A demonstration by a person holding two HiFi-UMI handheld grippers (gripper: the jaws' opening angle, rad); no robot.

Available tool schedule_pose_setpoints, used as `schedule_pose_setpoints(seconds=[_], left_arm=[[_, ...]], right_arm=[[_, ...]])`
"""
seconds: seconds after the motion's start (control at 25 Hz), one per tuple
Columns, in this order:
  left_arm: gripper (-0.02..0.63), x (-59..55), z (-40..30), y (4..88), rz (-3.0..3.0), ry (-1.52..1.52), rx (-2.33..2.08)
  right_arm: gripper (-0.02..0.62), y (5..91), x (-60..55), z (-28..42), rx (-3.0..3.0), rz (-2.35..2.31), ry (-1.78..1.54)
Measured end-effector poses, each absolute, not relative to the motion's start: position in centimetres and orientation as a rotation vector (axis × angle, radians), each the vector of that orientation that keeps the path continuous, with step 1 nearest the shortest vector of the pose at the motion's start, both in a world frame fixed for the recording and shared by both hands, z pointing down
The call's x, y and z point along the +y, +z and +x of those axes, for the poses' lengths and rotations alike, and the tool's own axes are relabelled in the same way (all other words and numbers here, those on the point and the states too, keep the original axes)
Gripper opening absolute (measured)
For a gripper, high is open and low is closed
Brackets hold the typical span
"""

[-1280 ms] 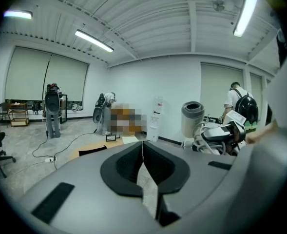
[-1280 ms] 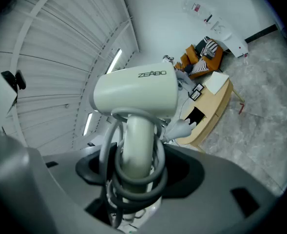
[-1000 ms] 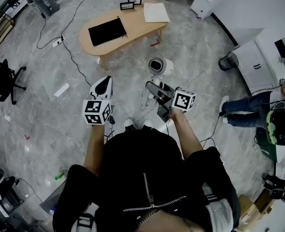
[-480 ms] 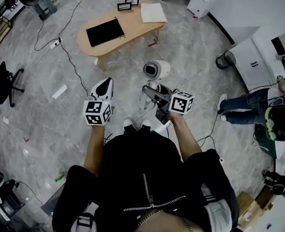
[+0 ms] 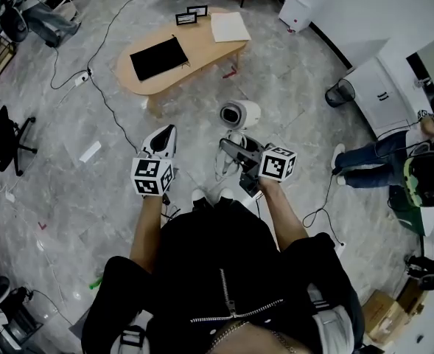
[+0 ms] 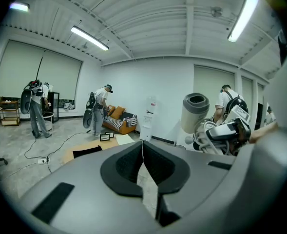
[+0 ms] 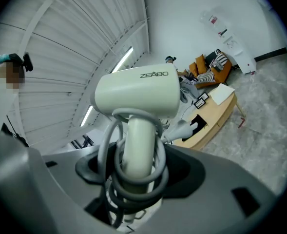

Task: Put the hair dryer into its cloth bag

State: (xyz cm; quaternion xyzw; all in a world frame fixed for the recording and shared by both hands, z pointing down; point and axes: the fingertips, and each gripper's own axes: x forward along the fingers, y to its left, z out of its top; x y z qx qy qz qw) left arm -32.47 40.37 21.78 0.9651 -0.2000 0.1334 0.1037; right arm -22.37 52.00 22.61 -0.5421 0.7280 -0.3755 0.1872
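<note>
The right gripper (image 7: 136, 174) clamps the dryer (image 7: 138, 94) by its cord-wrapped handle, probably to carry it. The left gripper (image 6: 143, 162) is closed, empty. The black bag (image 5: 158, 57) lies on the table (image 5: 202, 46), well ahead.

The coiled grey cord (image 7: 163, 175) and the jaws of the right gripper (image 7: 136, 165) are hiding the lower handle of the cream-white plastic hair dryer (image 7: 136, 94). On the pale wooden table (image 5: 198, 46), the flat black cloth bag (image 5: 158, 57) is showing too small to tell its opening.
</note>
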Motion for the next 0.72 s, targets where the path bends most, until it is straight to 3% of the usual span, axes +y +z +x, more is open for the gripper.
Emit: schedule_pose_setpoints(seconds=[0.72], left_arm=[[0.015, 38.8, -31.6, 22.6, 2.861, 0.421, -0.492]], right_arm=[[0.287, 23.0, 50.5, -23.1, 2.027, -1.566, -1.062]])
